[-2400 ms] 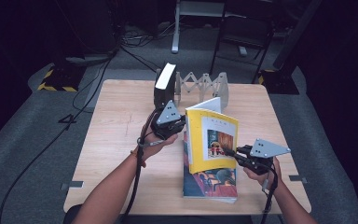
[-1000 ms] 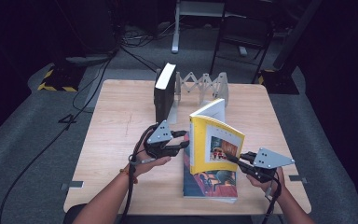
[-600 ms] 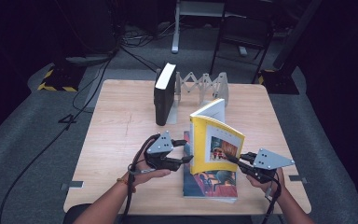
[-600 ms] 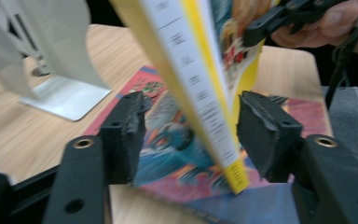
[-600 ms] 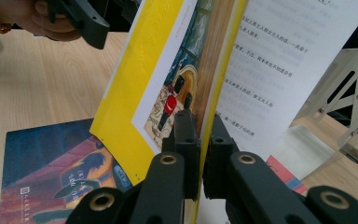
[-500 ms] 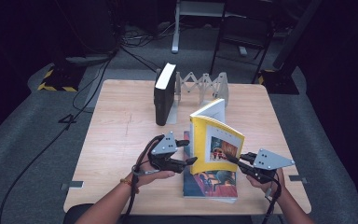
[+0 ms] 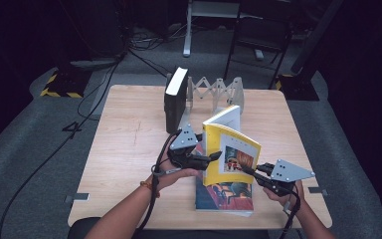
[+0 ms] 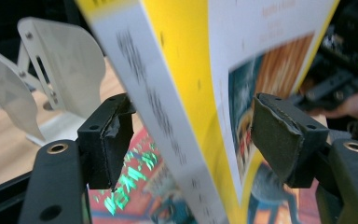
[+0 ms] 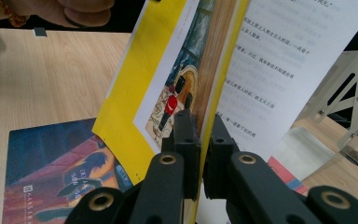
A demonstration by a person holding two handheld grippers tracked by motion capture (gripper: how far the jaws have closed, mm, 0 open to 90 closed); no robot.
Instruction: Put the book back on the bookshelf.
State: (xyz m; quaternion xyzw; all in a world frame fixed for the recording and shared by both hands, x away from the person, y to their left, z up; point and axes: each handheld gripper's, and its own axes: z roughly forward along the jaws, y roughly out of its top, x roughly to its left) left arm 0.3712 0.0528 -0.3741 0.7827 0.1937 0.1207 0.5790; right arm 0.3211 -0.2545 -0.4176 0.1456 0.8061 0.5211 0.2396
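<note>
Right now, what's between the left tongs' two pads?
The yellow book's spine edge stands between the left tongs, whose pads have just been opening and don't press it, per the left gripper view.

You're working in a lab or recording studio: 1 small wooden table (image 7: 124, 149) stands alone on grey carpet (image 7: 25, 164), with black cables (image 7: 54, 149) trailing left, hazard-striped tape (image 7: 57, 85) at far left, and metal stand legs (image 7: 258, 45) in the dark far background.
</note>
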